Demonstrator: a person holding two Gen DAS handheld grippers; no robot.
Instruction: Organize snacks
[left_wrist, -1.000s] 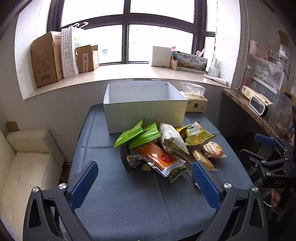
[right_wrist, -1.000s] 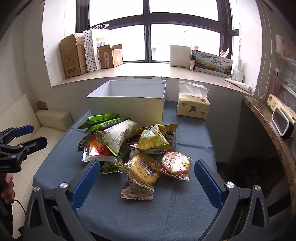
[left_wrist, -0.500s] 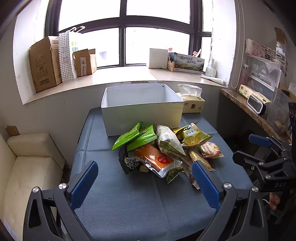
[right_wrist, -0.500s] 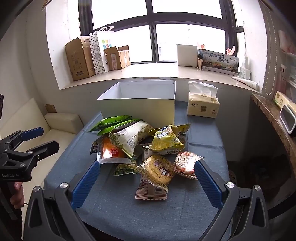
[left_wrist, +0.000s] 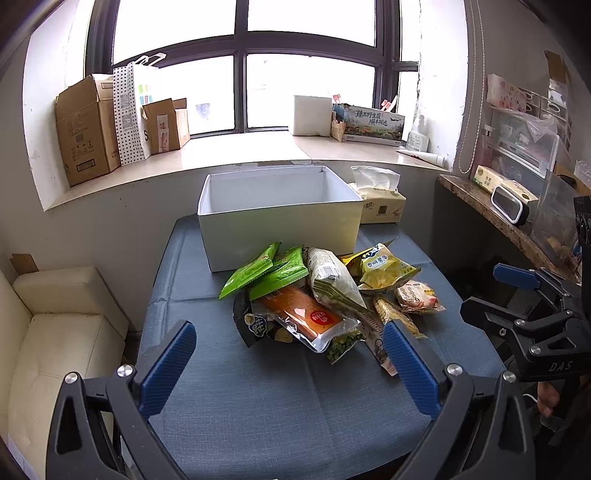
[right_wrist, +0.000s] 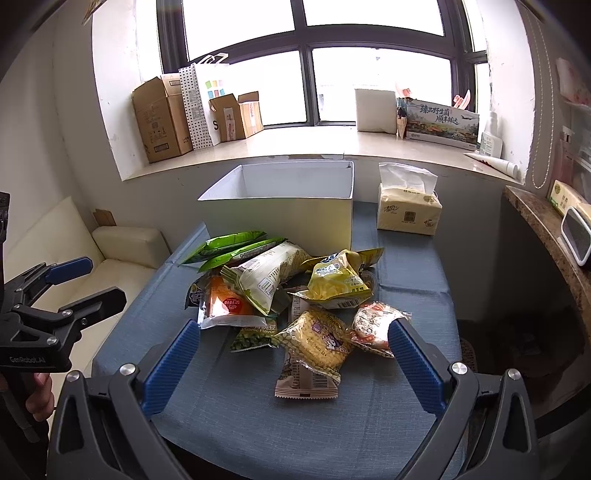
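Left gripper (left_wrist: 290, 347): I've got it held over the near edge of the table, jaws wide, nothing between the blue pads. Also shows at the left edge of the right cam (right_wrist: 86, 280), jaws apart there too.
Right gripper (right_wrist: 293, 345): same, hanging over the near edge, jaws wide, empty. Seen from the left cam (left_wrist: 495, 291) it sits off the table's right side, a hand (left_wrist: 548, 393) on its grip.
Table: blue-grey cloth-covered table (left_wrist: 280, 398), creased, near half bare.
Snack pile: heap of packets mid-table, touching and overlapping. Two green foil packets (left_wrist: 266, 269) at far left, leaning toward the box. Pale white-green crinkled bag (left_wrist: 332, 280) on top, centre. Clear pouch w/ orange contents and red sticker (left_wrist: 306, 317) at near left, lying over a dark packet (left_wrist: 255, 325).
Right of pile: yellow puffed chip bag (right_wrist: 338, 282) far right; yellow corn-print packet (right_wrist: 314, 343) nearer, resting on a brown flat wrapper (right_wrist: 306, 387); small clear packet w/ red-orange print (right_wrist: 373, 323) just beside it, right. Green pea packet (right_wrist: 253, 338), partly under the pouch.
Box: open white rectangular cardboard box (left_wrist: 277, 221) at far side of table, just behind the pile. Interior looks empty as far as I can see in.
Tissues: beige soft tissue pack (right_wrist: 408, 210) right of box, apart from it.
Sill: brown cartons (left_wrist: 86, 129) and a dotted paper bag (left_wrist: 129, 114) on the window ledge, far left.
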